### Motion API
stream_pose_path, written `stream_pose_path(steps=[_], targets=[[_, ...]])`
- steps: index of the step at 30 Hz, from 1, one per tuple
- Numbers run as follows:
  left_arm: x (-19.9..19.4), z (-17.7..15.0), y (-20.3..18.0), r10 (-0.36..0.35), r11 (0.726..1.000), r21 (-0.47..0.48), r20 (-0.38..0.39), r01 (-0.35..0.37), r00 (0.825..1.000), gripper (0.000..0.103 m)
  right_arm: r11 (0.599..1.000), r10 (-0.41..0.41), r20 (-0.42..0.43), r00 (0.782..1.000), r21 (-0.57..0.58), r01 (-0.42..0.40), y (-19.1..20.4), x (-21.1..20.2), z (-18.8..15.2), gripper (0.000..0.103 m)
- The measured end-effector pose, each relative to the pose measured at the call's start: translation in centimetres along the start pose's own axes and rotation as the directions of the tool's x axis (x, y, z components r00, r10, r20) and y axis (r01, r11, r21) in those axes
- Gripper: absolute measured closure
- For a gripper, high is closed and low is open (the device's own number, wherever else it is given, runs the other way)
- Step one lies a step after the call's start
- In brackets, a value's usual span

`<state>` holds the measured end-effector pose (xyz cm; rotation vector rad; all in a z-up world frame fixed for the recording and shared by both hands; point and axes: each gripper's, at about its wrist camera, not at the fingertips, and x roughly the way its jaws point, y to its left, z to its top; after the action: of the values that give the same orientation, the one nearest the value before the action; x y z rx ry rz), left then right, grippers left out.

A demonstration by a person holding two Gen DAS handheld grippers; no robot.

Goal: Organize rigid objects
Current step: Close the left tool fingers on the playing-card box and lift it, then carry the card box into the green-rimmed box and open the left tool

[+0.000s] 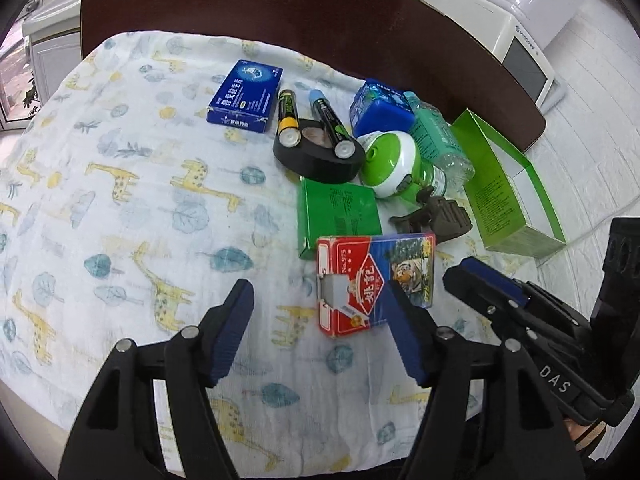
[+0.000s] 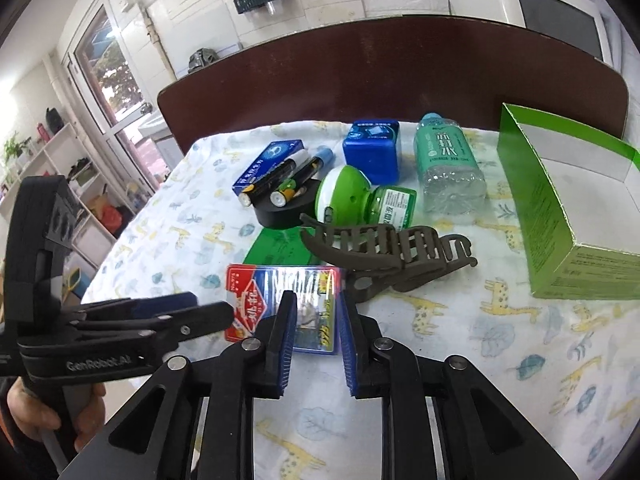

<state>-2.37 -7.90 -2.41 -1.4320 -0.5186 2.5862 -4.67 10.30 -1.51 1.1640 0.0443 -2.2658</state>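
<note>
A red and blue playing-card box (image 1: 372,280) lies on the giraffe-print cloth (image 1: 120,208). My left gripper (image 1: 320,304) is open, its right finger at the box's near right corner. My right gripper (image 2: 316,308) closes around the card box's near end (image 2: 308,312); the pads stand slightly apart from it. In the left wrist view the right gripper (image 1: 492,288) sits just right of the box. A brown hair claw (image 2: 392,256), a green flat box (image 1: 340,216), two batteries (image 1: 316,124) on a black tape roll (image 1: 320,160) and an open green carton (image 2: 572,208) lie beyond.
A blue medicine box (image 1: 246,96), a blue square case (image 2: 372,148), a green-white round device (image 2: 344,192), a small green bottle (image 2: 394,204) and a plastic water bottle (image 2: 448,164) crowd the far side. A dark headboard (image 2: 380,68) and a white appliance (image 2: 552,4) stand behind.
</note>
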Motion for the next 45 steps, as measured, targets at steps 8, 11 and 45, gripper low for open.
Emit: stream_pose_path(steps=[8,11,45], targets=[[2.9,0.2,-0.3,-0.092,0.996,0.006,-0.071,0.092,0.993,0.057,0.993,0.086,-0.096,0.992,0.092,-0.077,-1.8,3.3,-0.7,0.071],[2.2,0.0,-1.5,-0.067,0.996,0.056,-0.074,0.071,0.995,0.063,0.994,0.091,-0.09,0.992,0.061,-0.085,-1.5,3.3,-0.4,0.073],[4.0,6.2,-25.3,-0.177,0.866,0.464,-0.066,0.187,0.982,0.062,0.976,-0.159,0.272,0.949,0.189,0.11,-15.7,-12.2,2.8,0.076]])
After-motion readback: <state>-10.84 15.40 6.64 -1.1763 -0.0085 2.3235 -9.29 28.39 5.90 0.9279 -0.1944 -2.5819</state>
